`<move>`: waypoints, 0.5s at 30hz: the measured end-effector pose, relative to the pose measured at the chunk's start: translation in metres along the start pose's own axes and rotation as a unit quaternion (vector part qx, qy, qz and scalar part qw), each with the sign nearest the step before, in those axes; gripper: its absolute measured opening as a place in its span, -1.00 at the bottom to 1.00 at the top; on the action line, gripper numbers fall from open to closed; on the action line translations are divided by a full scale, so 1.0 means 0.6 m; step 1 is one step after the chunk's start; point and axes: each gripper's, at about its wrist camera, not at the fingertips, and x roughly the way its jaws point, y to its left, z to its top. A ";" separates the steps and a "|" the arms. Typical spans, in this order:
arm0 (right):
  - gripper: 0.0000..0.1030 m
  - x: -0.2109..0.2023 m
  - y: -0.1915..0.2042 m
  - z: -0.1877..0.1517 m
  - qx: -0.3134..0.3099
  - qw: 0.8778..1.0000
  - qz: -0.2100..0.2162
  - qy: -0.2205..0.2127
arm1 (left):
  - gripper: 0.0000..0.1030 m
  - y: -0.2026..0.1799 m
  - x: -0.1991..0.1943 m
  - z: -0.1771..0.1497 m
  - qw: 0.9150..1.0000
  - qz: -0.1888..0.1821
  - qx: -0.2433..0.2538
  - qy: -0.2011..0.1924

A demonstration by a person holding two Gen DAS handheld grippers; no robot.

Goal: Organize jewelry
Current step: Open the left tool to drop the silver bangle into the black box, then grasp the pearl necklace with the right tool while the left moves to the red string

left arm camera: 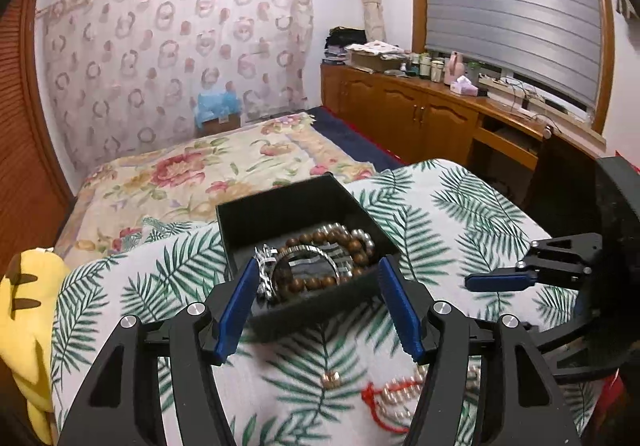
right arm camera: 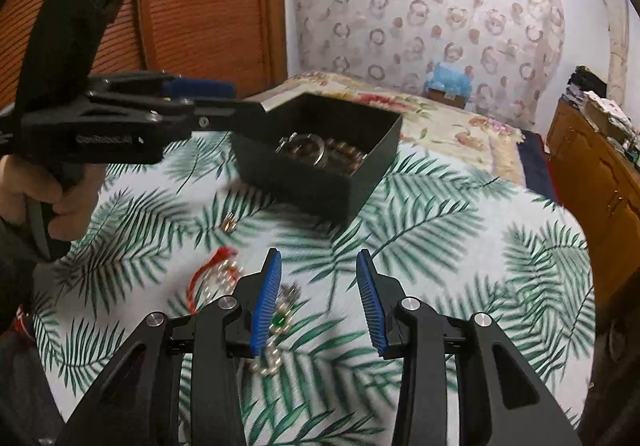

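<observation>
A black open box sits on a palm-leaf cloth. It holds a brown bead bracelet, a silver bangle and a silver chain. My left gripper is open and empty, hovering at the box's near edge; it also shows in the right wrist view. On the cloth lie a small ring and a pearl bracelet with red cord. My right gripper is open and empty above the cloth. A pearl necklace with a green stone lies beside its left finger. The box sits ahead.
A yellow plush toy lies at the cloth's left edge. A flowered bedspread lies behind the box. A wooden cabinet with bottles stands at the right under the window. A wooden door is at the left.
</observation>
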 end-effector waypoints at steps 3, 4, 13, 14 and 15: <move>-0.41 0.003 0.017 -0.013 -0.011 1.000 0.005 0.011 | 0.16 -0.004 -0.011 -0.018 1.000 -0.007 -0.001 0.003; -0.43 0.004 0.022 -0.017 -0.012 1.000 0.009 0.016 | 0.16 -0.005 -0.013 -0.025 1.000 -0.009 -0.002 0.006; -0.69 0.017 0.041 -0.038 -0.008 0.998 0.030 0.047 | 0.16 -0.009 -0.007 -0.090 0.999 -0.013 -0.004 0.046; -0.70 0.019 0.039 -0.038 -0.003 0.998 0.030 0.051 | 0.16 -0.008 -0.005 -0.096 0.999 -0.014 -0.005 0.051; -0.70 0.021 0.037 -0.039 0.005 0.998 0.033 0.054 | 0.16 -0.007 -0.004 -0.101 0.998 -0.016 -0.007 0.054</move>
